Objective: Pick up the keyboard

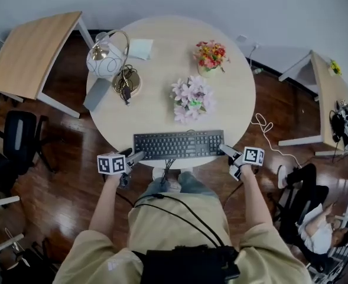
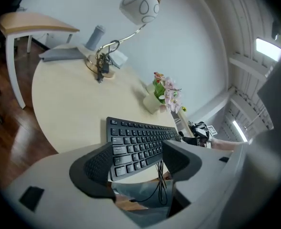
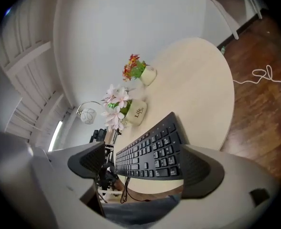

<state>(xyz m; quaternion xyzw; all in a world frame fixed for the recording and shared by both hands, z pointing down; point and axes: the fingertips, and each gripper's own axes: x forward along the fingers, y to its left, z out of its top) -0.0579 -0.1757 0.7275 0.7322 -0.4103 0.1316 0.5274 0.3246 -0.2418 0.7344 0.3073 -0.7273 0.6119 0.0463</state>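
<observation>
A black keyboard (image 1: 178,144) lies along the near edge of the round pale table (image 1: 156,120), its cable hanging off the front. My left gripper (image 1: 137,157) is at its left end and my right gripper (image 1: 225,151) at its right end. In the left gripper view the jaws (image 2: 135,161) stand part open, and the keyboard's (image 2: 138,144) left end fills the gap between the pads. I see no pad pressing on it. In the right gripper view the jaws (image 3: 145,168) stand wide, with the keyboard's (image 3: 152,151) right end between them, untouched.
Behind the keyboard stand a pot of pink flowers (image 1: 189,97), a smaller flower pot (image 1: 210,55) and a gold desk lamp (image 1: 107,61) with a white shade. Desks stand at left (image 1: 29,52) and right (image 1: 326,93). A seated person (image 1: 321,232) is at lower right.
</observation>
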